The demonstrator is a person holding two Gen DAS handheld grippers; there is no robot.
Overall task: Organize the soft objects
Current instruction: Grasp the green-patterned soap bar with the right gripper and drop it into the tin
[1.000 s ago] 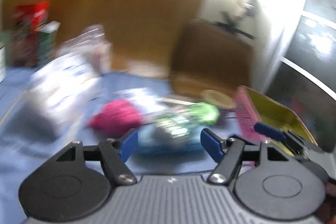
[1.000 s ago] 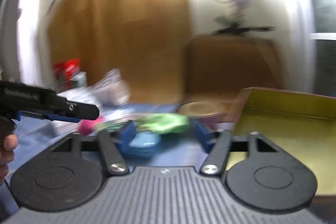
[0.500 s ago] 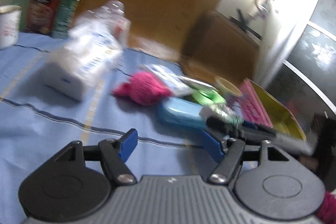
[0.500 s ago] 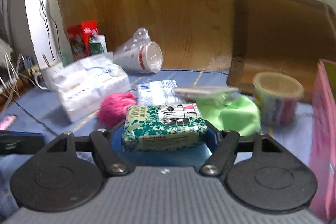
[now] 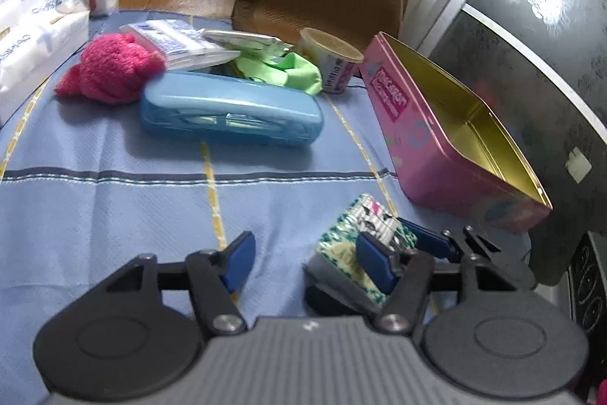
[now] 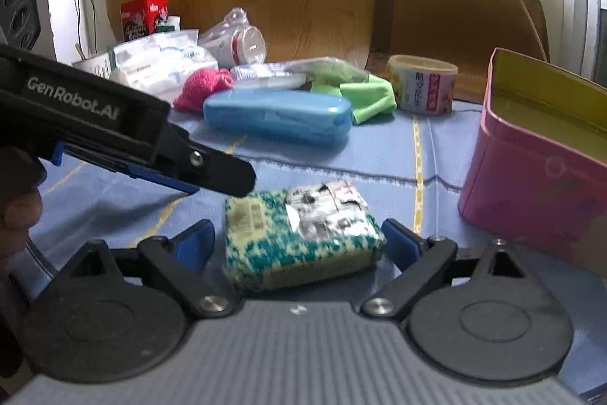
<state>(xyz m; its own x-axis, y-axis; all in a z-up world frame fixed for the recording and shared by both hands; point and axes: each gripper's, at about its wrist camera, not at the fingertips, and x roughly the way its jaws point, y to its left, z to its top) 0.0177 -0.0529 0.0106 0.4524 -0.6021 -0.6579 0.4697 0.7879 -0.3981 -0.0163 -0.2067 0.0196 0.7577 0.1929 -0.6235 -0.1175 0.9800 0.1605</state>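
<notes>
Since the green-and-cream tissue pack (image 6: 299, 234) is a soft film-wrapped block, judge it light, squashy and a bit slick: it should give under the pads, so take it across the short sides, mid-height, not by the loose wrapper ends.

Left to right on the blue-clothed tabletop (image 5: 114, 207):
- Pink knitted piece (image 5: 110, 67) at far left, touching the blue hard case (image 5: 231, 112). Soft and grippy; pinch a bunch of the knit anywhere.
- Green cloth (image 5: 296, 74) behind the case, limp; it will drape, so grab a fold.
- Left claw (image 5: 303, 253): jaws have just been closing, now partly spread, nothing between them but bare cloth. Its right finger sits just beside the tissue pack; I can't tell if it touches.
- Tissue pack lies flat on the tabletop, near the pink tin (image 5: 455, 147), not in it.
- Right claw (image 6: 299, 238): jaws have just been opening, now spread wide. The pack sits between the pads with a gap showing on each side, so you're not pinching it.
- Pink tin, far right, open and empty as far as I can see; likely the drop target.
</notes>
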